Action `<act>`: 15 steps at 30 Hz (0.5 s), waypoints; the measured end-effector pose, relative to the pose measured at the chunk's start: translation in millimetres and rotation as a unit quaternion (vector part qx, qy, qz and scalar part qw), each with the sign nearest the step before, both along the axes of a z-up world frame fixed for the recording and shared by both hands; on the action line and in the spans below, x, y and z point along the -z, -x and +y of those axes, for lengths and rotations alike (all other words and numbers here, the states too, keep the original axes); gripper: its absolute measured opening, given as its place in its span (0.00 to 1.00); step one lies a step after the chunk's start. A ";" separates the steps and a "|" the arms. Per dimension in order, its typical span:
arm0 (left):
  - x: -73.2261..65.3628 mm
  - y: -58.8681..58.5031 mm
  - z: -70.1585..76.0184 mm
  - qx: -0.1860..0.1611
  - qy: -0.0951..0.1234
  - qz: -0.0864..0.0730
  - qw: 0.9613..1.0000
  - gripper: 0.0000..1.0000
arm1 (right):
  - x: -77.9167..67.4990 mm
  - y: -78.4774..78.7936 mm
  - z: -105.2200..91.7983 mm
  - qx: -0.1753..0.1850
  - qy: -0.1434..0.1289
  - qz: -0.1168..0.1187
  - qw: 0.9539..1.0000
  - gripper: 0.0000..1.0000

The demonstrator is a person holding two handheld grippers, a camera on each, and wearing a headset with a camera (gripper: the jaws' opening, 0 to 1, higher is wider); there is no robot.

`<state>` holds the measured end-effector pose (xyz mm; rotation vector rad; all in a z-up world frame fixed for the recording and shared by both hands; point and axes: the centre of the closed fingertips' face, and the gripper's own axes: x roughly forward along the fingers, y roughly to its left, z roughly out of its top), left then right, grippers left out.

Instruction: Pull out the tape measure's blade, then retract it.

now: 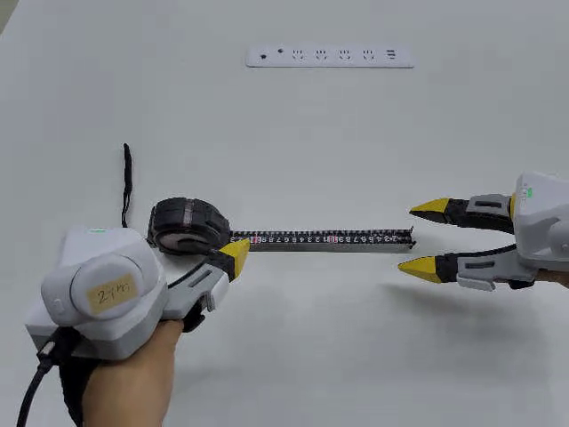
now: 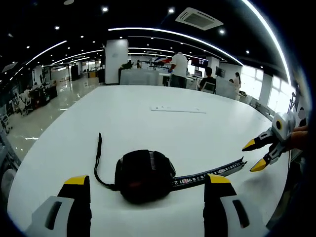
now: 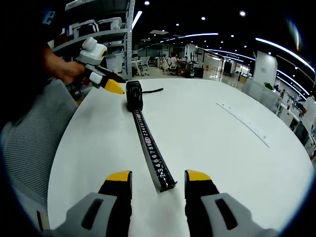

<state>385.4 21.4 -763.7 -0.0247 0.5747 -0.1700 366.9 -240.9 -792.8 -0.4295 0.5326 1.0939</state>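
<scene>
Wide white worktop (image 1: 293, 356) under me, with the tape measure lying flat between my two tools. The left tool (image 2: 146, 180) is spread wide and grips nothing. Its jaws stand either side of the black case (image 1: 187, 224), which sits just ahead of the tips, so I judge I'm placed to pin the case down. The right tool (image 1: 420, 237) is also wide open and empty-handed, with one jaw on each side of the far end of the blade (image 1: 329, 238).

The blade runs flat on the worktop from the case straight toward the right tool, numbers up. It's drawn well out, so I'd call the pull done and the retract due. The end hook (image 3: 167, 186) lies between the right tool's tips, near them but touching neither. Beyond the left tool, the wrist strap (image 1: 126, 182) trails off the back of the case, slack and clear of the jaws.
</scene>
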 end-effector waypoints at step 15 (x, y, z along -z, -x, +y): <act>9.1 -16.1 0.1 -0.015 -0.004 0.008 1.000 0.86 | 13.6 -6.1 -3.6 -0.045 0.027 0.010 0.999 0.27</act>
